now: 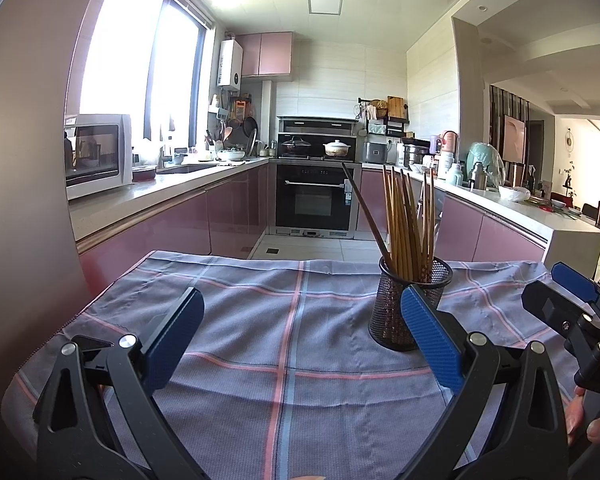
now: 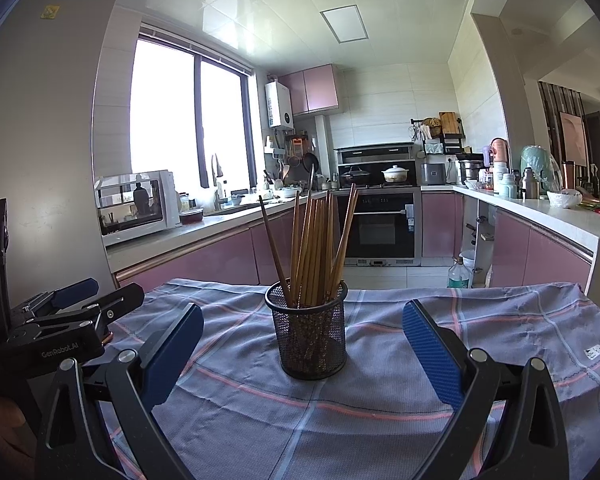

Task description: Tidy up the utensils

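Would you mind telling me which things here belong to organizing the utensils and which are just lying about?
Belongs to the job:
- chopsticks, standing bunched in the holder
- mesh holder, upright on the cloth
- left gripper and right gripper, both open and empty

Just lying about:
- plaid cloth covering the table
- microwave on the counter
- oven
- plastic bottle on the floor

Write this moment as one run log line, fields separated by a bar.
left gripper: open, empty | right gripper: open, empty | chopsticks: upright in mesh cup | cup: on plaid cloth
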Motion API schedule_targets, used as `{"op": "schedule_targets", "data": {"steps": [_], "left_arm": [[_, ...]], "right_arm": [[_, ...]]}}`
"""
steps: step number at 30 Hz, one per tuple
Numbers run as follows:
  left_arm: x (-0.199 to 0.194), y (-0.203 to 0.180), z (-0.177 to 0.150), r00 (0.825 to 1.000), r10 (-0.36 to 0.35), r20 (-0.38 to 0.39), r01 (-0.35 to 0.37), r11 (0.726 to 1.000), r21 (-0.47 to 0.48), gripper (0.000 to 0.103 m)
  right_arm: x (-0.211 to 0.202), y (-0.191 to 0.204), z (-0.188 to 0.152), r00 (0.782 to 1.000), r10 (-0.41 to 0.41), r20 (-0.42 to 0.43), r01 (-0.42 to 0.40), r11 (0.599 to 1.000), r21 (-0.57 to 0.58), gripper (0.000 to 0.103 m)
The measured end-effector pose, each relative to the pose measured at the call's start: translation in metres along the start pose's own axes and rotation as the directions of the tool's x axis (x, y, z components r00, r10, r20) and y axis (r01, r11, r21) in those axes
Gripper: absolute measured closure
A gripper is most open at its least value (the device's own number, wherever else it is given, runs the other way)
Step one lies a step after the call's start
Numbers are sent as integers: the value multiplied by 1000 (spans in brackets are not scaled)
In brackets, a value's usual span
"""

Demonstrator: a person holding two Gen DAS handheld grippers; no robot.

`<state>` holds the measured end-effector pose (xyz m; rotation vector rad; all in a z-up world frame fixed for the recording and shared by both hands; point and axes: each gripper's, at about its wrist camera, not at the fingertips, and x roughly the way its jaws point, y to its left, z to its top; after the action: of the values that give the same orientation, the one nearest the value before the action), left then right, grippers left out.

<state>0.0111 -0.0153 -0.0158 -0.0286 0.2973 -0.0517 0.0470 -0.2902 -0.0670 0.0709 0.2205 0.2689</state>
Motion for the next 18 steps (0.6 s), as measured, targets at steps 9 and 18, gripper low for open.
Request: {"op": "schedule_targets", "data": {"steps": [9,18], "left_arm": [[-1,0,0,1000,0,-2,0,1000,0,6],[0,1,1,1000,0,-3,0,1000,1,6]], "right_arm": [[0,0,-2,1000,-1,0,1,1000,3,7],[1,0,-2,1000,-5,-1,5,1000,6,7]]}}
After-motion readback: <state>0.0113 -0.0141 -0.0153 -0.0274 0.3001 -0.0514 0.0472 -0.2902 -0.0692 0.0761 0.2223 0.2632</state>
